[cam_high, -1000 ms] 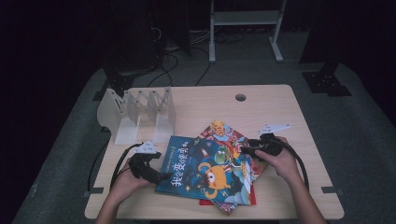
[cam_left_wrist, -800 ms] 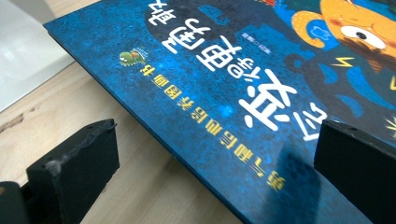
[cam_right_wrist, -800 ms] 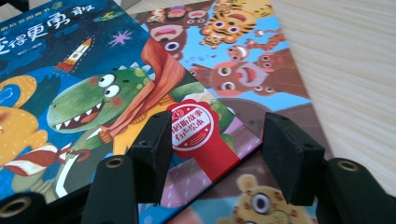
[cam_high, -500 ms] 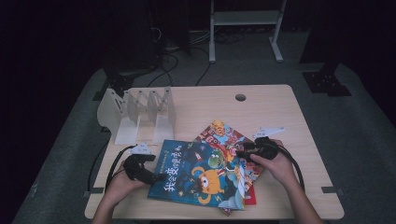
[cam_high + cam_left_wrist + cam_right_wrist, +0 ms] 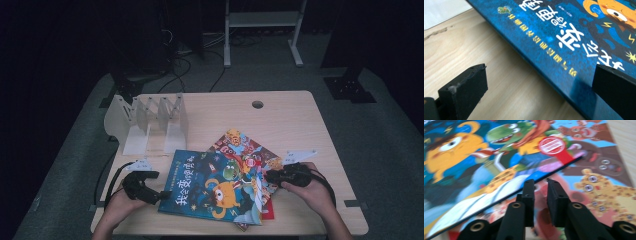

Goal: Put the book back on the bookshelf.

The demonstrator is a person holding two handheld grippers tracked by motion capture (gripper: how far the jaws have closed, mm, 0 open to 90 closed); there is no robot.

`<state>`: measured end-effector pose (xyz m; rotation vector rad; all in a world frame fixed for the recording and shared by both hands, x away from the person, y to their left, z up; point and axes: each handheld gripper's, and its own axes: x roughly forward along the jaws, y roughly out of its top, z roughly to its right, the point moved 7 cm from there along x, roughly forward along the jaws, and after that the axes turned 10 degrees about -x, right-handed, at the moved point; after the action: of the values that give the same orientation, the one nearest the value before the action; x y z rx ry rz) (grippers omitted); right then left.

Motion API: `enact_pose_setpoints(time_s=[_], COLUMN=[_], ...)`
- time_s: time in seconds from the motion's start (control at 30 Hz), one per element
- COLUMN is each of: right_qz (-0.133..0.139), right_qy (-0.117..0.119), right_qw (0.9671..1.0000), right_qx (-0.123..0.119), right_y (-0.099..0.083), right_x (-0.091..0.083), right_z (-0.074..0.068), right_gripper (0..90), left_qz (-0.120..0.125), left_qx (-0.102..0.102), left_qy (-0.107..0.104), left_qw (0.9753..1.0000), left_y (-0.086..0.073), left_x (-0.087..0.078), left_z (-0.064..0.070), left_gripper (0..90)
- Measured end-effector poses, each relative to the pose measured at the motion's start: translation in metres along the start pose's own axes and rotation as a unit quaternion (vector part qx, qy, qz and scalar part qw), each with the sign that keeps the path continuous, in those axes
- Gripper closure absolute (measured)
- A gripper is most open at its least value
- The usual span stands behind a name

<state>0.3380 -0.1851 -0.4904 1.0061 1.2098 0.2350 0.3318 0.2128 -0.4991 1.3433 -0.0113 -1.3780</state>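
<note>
A blue picture book point(image 5: 215, 190) with an orange monster on its cover lies on top of other picture books point(image 5: 240, 145), slightly skewed. My left gripper point(image 5: 162, 196) is at the blue book's near left corner. In the left gripper view it point(image 5: 539, 72) is open wide, one jaw over the blue cover point(image 5: 574, 37), the other over bare table. My right gripper point(image 5: 269, 176) is at the blue book's right edge. In the right gripper view its jaws point(image 5: 538, 181) stand almost together with nothing between them, their tips at the edge of the blue book point(image 5: 461, 170), above the lower book point(image 5: 594, 185).
A white slotted book rack point(image 5: 150, 120) stands at the back left of the wooden table point(image 5: 290, 120). A cable hole point(image 5: 257, 104) sits near the far edge. A red book corner point(image 5: 267, 210) pokes out under the pile near the front edge.
The blue book has slid left off the pile toward my left gripper. My right gripper followed it left. The left gripper drew back slightly toward the front edge.
</note>
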Motion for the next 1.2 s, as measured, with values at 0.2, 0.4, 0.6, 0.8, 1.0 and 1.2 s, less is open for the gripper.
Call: enact_pose_setpoints(time_s=[0.2, 0.4, 0.6, 0.8, 1.0, 1.2], right_qz=[-0.012, -0.011, -0.012, -0.013, -0.014, -0.01], right_qy=[0.027, 0.034, 0.034, 0.034, 0.033, 0.043], right_qw=[0.9994, 0.9989, 0.9989, 0.9988, 0.9987, 0.998], right_qx=[-0.019, -0.03, -0.031, -0.032, -0.036, -0.045], right_y=[-0.002, 0.001, 0.001, 0.001, 0.001, 0.008], right_x=[0.002, 0.006, 0.006, 0.006, 0.006, 0.013], right_z=[-0.017, -0.022, -0.022, -0.022, -0.023, -0.028], right_gripper=[86.0, 88.1, 89.2, 89.2, 89.4, 89.4], left_qz=[-0.001, -0.005, -0.007, -0.009, -0.012, -0.017], left_qx=[0.0, -0.003, -0.016, -0.045, -0.06, -0.068], left_qy=[-0.01, -0.019, -0.043, -0.07, -0.091, -0.103], left_qw=[1.0, 0.9998, 0.9989, 0.9965, 0.994, 0.9922], left_y=[0.001, 0.003, 0.005, 0.005, 0.005, 0.005], left_x=[0.005, 0.01, 0.019, 0.027, 0.033, 0.036], left_z=[0.003, 0.007, 0.011, 0.011, 0.01, 0.012], left_gripper=[0.0, 0.0, 0.0, 0.0, 0.0, 0.0])
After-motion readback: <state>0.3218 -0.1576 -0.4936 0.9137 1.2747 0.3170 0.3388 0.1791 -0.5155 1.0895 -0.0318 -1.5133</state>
